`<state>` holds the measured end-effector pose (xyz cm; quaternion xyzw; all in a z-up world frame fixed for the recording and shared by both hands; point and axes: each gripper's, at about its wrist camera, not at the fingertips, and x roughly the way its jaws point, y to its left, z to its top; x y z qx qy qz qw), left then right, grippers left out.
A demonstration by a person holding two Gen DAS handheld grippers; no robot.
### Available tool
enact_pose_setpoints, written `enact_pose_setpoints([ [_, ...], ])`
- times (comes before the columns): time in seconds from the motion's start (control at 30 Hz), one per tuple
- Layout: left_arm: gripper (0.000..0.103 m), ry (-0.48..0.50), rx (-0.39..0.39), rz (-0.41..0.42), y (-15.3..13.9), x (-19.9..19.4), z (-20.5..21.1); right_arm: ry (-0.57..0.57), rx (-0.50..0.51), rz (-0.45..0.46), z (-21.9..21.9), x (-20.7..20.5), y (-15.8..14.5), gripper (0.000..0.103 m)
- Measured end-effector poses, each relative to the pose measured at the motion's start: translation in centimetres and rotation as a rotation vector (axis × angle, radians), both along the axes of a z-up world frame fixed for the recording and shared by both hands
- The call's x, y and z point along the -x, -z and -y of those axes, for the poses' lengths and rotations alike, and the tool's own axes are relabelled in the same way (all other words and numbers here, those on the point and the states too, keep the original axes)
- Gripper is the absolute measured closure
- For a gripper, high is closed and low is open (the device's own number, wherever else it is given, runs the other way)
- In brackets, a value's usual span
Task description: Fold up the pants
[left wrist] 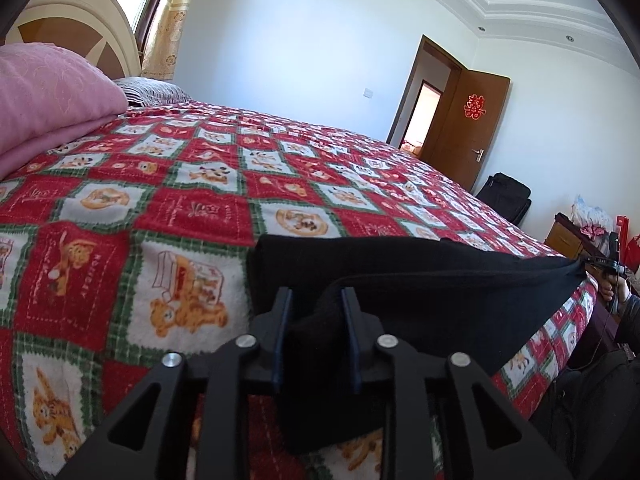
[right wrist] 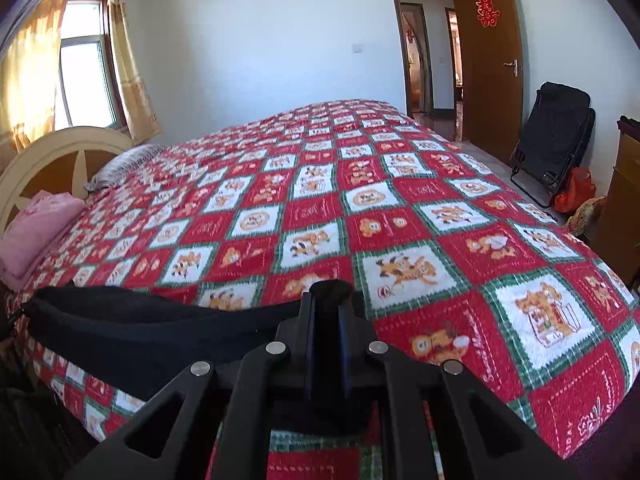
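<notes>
The black pants (left wrist: 420, 276) are stretched along the near edge of the bed, held at both ends. My left gripper (left wrist: 316, 300) is shut on one end, a wad of black cloth filling the gap between its fingers. My right gripper (right wrist: 330, 296) is shut on the other end, with cloth poking out past the fingertips. In the right wrist view the pants (right wrist: 132, 328) run off to the left, slightly sagging above the bedspread. The right gripper also shows small at the far right of the left wrist view (left wrist: 600, 262).
The bed is covered by a red, white and green checked bedspread (right wrist: 400, 208). A folded pink blanket (left wrist: 44, 96) and a striped pillow (right wrist: 124, 164) lie by the headboard. A black folding chair (right wrist: 556, 140), an open wooden door (right wrist: 492, 60) and a wooden cabinet (right wrist: 624, 200) stand beyond the bed.
</notes>
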<state>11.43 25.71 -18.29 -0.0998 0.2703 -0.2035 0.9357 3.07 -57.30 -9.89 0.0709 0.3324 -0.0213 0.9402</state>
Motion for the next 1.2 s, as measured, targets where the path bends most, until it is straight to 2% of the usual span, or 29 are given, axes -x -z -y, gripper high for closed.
enact_pose_setpoints([
  [0.03,0.055,-0.010,-0.008,0.001,-0.1,0.3,-0.3,-0.009,0.004,-0.014,-0.1,0.2,0.2,0.093],
  [0.2,0.027,-0.051,-0.056,-0.004,0.0,1.6,-1.7,-0.033,0.010,-0.065,-0.3,1.5,1.2,0.087],
  [0.3,0.025,-0.058,-0.098,-0.023,0.3,2.1,-2.2,-0.015,0.011,-0.054,-0.1,2.3,1.2,0.079],
  [0.37,0.023,-0.058,-0.115,-0.033,0.4,2.5,-2.5,0.010,0.012,-0.043,0.2,2.8,0.9,0.068],
  [0.47,0.019,-0.070,-0.177,-0.042,0.8,2.9,-2.6,0.033,0.014,-0.033,0.5,3.4,0.5,0.065],
  [0.53,0.011,-0.094,-0.215,-0.048,1.2,3.1,-2.9,0.056,0.026,-0.020,0.6,3.9,0.0,0.065],
  [0.67,0.010,-0.186,-0.341,-0.063,1.8,3.1,-3.8,0.096,0.024,0.026,0.5,4.6,-1.2,0.064],
  [0.73,0.010,-0.239,-0.376,-0.074,2.0,3.2,-4.8,0.101,0.014,0.054,0.1,4.6,-1.9,0.064],
  [0.77,0.010,-0.270,-0.368,-0.083,2.0,3.3,-5.6,0.102,0.012,0.073,-0.4,4.6,-2.4,0.064],
  [0.9,0.010,-0.393,-0.254,-0.091,1.4,4.2,-8.7,0.060,0.028,0.114,-3.3,3.9,-3.9,0.063],
  [1.0,0.010,-0.441,-0.127,-0.055,0.0,4.7,-9.5,-0.027,0.034,0.110,-6.7,2.7,-4.6,0.053],
  [1.1,0.010,-0.391,-0.047,-0.020,-1.6,4.2,-7.9,-0.139,0.036,0.102,-11.7,1.0,-4.7,0.051],
  [1.2,0.010,-0.318,-0.064,-0.027,-2.7,2.6,-4.2,-0.257,0.017,0.062,-17.8,-1.5,-3.6,0.051],
])
